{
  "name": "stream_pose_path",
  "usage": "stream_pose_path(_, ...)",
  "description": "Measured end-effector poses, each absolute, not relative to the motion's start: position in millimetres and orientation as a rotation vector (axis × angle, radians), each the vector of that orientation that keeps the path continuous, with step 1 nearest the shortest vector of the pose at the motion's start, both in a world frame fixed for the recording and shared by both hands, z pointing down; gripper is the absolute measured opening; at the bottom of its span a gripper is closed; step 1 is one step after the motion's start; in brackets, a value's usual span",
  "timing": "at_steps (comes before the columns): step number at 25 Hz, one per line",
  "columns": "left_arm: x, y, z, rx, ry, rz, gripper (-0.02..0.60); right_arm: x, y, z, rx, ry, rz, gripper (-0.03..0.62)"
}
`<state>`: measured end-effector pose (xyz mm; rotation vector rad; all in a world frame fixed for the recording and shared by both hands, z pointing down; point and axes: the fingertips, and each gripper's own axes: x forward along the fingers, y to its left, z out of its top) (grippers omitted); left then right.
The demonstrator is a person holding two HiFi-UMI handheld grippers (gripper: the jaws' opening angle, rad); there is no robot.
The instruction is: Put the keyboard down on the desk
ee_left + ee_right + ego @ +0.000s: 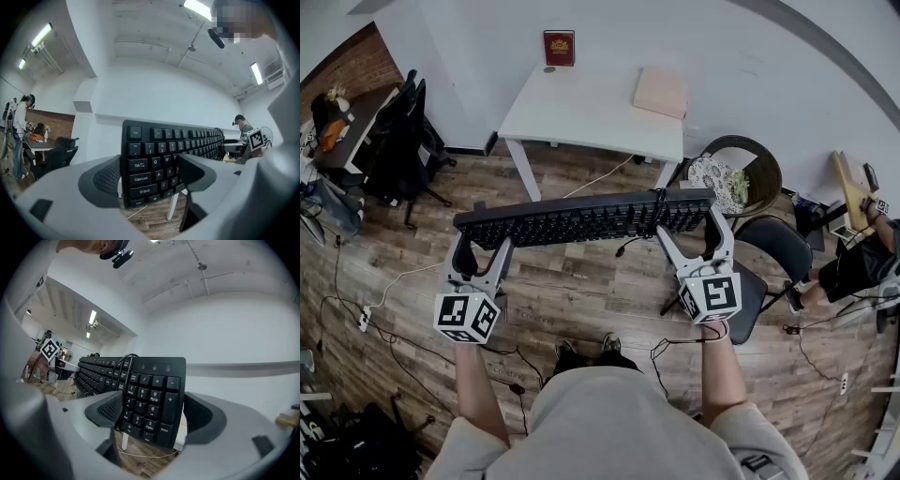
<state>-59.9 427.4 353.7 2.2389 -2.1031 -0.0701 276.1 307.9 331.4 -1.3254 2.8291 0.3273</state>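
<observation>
Two ends pinched: left gripper [485,246] and right gripper [689,225] fingers clamp the keyboard [581,217], held midair above the floor [581,291]; far tabletop [581,108] not reached, placing remains.

1. Keyboard [581,217]: black, full-size, with a number pad at its right end. It is held level in the air above the wooden floor [581,295], long axis left to right, each end clamped by the left gripper [484,244] or right gripper [690,227].
2. Bench [581,112]: white, rectangular, beyond the keyboard and apart from it.
</observation>
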Motion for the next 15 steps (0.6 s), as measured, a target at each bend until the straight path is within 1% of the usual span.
stream_pose_path(15,-26,423,358,2.258,-2.075,-0.065,0.374,312,308,335,-1.336,2.818,0.322,0.411)
